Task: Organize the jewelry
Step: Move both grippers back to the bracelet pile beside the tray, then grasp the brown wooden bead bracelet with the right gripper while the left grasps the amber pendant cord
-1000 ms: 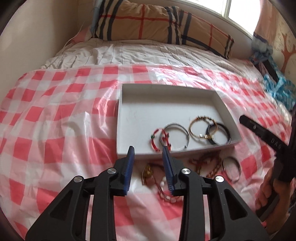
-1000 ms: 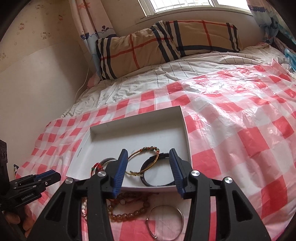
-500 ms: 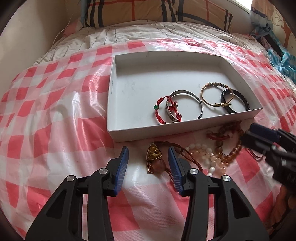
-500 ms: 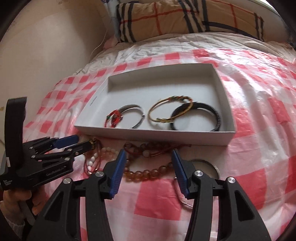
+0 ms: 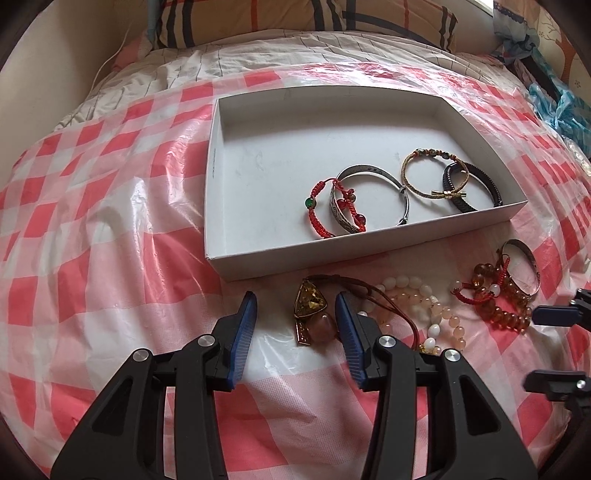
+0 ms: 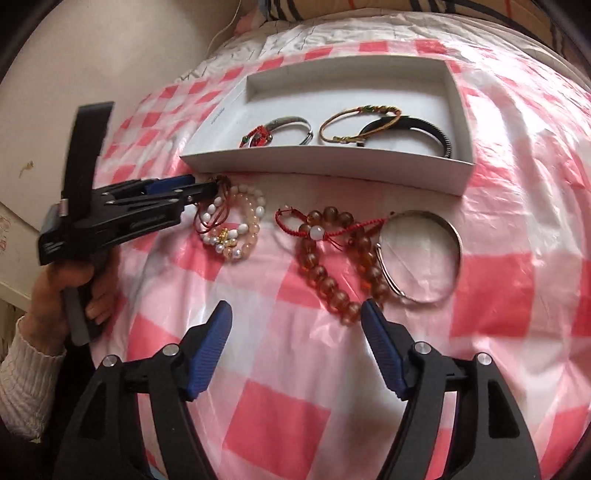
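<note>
a bed covered by a glossy red-and-white checked plastic sheet (image 5: pixel 110 229) carries everything, with a striped white quilt (image 5: pixel 229 62) and a plaid beige pillow (image 5: pixel 332 18) at its far end. on the sheet sits a shallow white cardboard tray (image 5: pixel 258 258). just in front of the tray lie an amber triangular pendant on a brown cord (image 5: pixel 310 302), a pale pink-and-white bead bracelet (image 5: pixel 417 299), an amber bead bracelet with red cord (image 6: pixel 325 277) and a plain silver bangle (image 6: pixel 439 225).

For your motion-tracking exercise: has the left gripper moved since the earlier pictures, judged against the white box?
Yes. The left gripper has come down and drawn back from the white box; its fingers now straddle the amber pendant on the sheet.
</note>
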{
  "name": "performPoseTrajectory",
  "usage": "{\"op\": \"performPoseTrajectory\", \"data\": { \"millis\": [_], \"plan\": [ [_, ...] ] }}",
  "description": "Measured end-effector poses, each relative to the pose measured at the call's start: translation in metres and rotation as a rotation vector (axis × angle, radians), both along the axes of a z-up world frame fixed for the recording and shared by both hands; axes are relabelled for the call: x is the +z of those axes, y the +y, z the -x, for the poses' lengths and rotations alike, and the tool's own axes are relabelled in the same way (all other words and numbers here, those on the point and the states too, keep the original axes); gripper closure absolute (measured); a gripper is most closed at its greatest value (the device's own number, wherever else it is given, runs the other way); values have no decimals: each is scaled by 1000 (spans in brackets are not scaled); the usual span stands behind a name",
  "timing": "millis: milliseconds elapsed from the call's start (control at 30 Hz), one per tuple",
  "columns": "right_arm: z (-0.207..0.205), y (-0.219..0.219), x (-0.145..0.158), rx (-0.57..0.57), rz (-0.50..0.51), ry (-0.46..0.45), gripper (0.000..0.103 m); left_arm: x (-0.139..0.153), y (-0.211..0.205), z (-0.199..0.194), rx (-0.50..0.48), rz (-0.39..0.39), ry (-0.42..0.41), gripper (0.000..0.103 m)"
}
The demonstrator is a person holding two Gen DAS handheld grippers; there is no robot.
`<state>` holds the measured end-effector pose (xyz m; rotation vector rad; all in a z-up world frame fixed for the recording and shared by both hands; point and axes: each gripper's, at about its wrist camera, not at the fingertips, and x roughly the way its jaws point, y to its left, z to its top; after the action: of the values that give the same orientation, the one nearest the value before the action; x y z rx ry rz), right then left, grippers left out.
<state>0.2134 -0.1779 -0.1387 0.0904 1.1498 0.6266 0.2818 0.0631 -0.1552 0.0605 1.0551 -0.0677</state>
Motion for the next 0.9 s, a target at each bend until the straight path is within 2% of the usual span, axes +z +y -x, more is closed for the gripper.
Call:
{"op": "performPoseTrajectory", "data": {
  "millis": [67,167,300,367,400,433,467,500,533,667,800,900],
  "plan": [
    [1,-2,7,-27,-21,-53,34,-2,-1,-2,1,-5,0,61],
    [-3,11,17,-25,36,-170,34,-5,-2,-6,2,-17,-3,61],
    [-12,52,7,105,235,-283,34,-5,0,-8,2,-10,-3,60],
    [-19,65,-5,160,311,-296,46,-6,0,-8,-3,-12,-4,60],
    [-22,68,-12,183,325,-293,47,-6,0,-8,-6,-14,-5,60],
    [-23,67,-14,185,316,-302,51,-6,0,-8,-8,-16,-5,60],
    [-27,62,-14,177,286,-285,69,-6,-1,-9,-10,-20,-6,60],
    [-30,57,-14,158,266,-269,81,-6,-1,-9,-11,-22,-7,60],
    [-35,49,-15,139,215,-230,89,-6,-2,-9,-11,-24,-9,60],
    [-42,18,-14,41,60,-148,90,-6,-3,-9,-17,-28,-14,61],
    [-42,-5,-7,-22,-100,-91,90,-4,-6,-7,-57,-7,-4,88],
    [-43,-6,-5,-27,-136,-73,90,-1,-12,-1,-104,-8,-2,89]
  ]
}}
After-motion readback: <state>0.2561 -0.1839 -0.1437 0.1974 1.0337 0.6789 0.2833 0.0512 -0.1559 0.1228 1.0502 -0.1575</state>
